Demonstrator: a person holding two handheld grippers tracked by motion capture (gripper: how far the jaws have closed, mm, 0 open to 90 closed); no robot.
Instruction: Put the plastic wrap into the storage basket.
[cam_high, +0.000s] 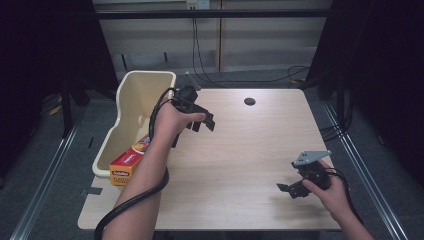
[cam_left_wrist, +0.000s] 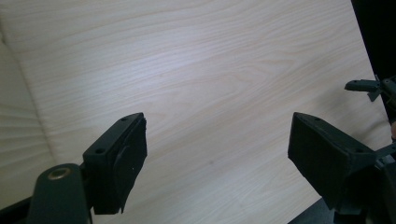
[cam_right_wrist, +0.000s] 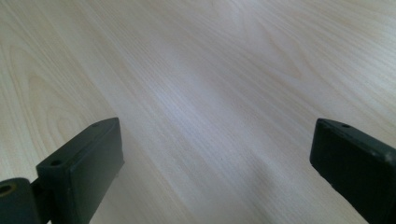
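My left gripper (cam_high: 202, 124) hangs over the left part of the wooden table (cam_high: 240, 150), just right of a cream bin (cam_high: 134, 102). Its jaws stand open with nothing between them, and the left gripper view looks past them (cam_left_wrist: 217, 154) at bare wood. An orange and yellow box (cam_high: 128, 163) lies in the near end of the bin. Near the front right corner my right gripper (cam_high: 286, 190) rests low, jaws apart over bare wood (cam_right_wrist: 215, 158). The left gripper view catches that right gripper (cam_left_wrist: 369, 86) at its right edge.
A small dark hole (cam_high: 249, 101) sits at the back of the table. A thick black cable (cam_high: 131, 202) loops from my left forearm over the front left edge. Dark curtains and floor rails flank the table; cables hang behind it.
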